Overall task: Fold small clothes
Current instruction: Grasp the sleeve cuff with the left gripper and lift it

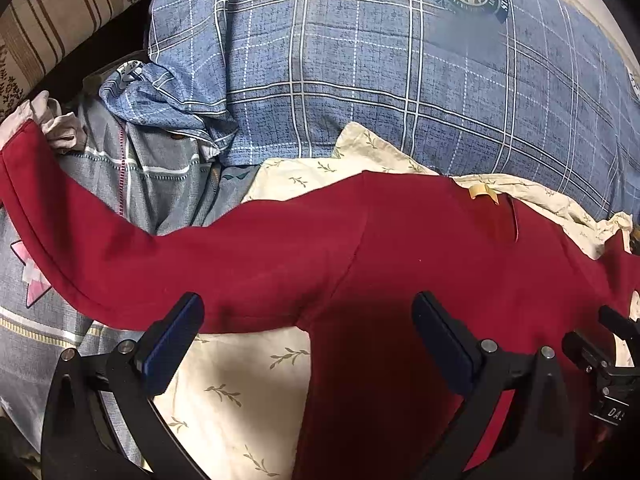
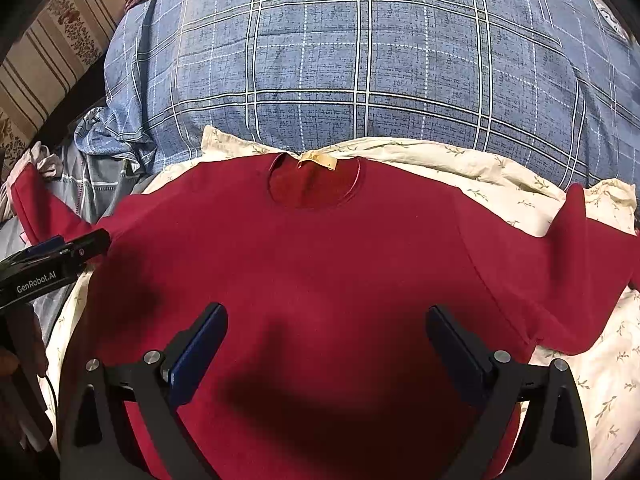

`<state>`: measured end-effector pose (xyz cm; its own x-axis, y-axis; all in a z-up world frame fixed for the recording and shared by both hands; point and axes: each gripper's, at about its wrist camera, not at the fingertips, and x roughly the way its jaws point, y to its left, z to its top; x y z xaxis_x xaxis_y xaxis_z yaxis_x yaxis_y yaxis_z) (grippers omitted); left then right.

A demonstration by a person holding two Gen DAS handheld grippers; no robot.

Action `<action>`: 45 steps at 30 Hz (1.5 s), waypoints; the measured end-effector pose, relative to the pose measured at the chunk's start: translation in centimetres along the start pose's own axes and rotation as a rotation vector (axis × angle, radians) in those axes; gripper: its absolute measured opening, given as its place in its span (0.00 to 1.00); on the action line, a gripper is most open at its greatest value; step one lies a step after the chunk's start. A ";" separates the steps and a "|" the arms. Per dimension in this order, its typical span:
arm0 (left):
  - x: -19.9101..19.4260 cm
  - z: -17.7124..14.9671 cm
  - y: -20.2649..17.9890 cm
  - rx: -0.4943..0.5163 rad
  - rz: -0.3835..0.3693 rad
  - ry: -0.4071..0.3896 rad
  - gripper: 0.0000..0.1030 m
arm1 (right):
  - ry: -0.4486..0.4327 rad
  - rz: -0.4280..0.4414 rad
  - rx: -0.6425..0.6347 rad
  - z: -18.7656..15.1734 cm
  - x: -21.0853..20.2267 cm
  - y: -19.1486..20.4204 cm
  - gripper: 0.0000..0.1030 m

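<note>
A dark red long-sleeved top (image 2: pixel 320 264) lies flat, front up, on a cream leaf-print cloth (image 2: pixel 600 380), its neck with a tan label (image 2: pixel 318 161) pointing away. Both sleeves are spread out to the sides. In the left wrist view the top (image 1: pixel 360 248) fills the middle, and its left sleeve (image 1: pixel 60 232) runs off to the left. My left gripper (image 1: pixel 308 312) is open, hovering over the left armpit area. My right gripper (image 2: pixel 326 320) is open and empty above the top's chest. The left gripper also shows at the left edge of the right wrist view (image 2: pixel 86 244).
A big blue plaid quilt (image 2: pixel 380 60) bulges just behind the top. Crumpled blue and grey plaid bedding (image 1: pixel 152 152) lies to the left under the sleeve. A striped beige cushion (image 2: pixel 52 40) stands at the far left.
</note>
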<state>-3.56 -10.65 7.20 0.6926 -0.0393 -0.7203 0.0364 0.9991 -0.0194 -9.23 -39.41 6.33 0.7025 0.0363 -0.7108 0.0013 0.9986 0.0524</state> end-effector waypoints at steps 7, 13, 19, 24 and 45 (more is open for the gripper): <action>-3.6 1.9 5.4 -0.086 0.135 -0.111 1.00 | -0.009 0.008 0.001 0.1 -0.2 -0.1 0.97; -4.3 3.3 12.4 -0.241 0.305 -0.131 1.00 | -0.001 0.013 0.005 -0.1 -0.4 -0.1 0.97; -3.3 4.4 18.5 -0.352 0.462 -0.128 1.00 | 0.013 0.017 0.010 -0.1 -0.2 -0.3 0.97; -0.4 5.1 21.7 -0.411 0.459 -0.093 0.99 | 0.026 0.017 0.014 -0.2 0.1 -0.4 0.97; -2.1 7.5 -5.5 -0.116 -0.337 -0.058 0.06 | -0.027 -0.028 0.109 1.3 -1.5 -5.1 0.97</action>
<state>0.14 -16.20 14.04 0.6955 -0.3639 -0.6196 0.1898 0.9247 -0.3300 -9.38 -44.60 8.07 0.7197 0.0063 -0.6943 0.0978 0.9891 0.1103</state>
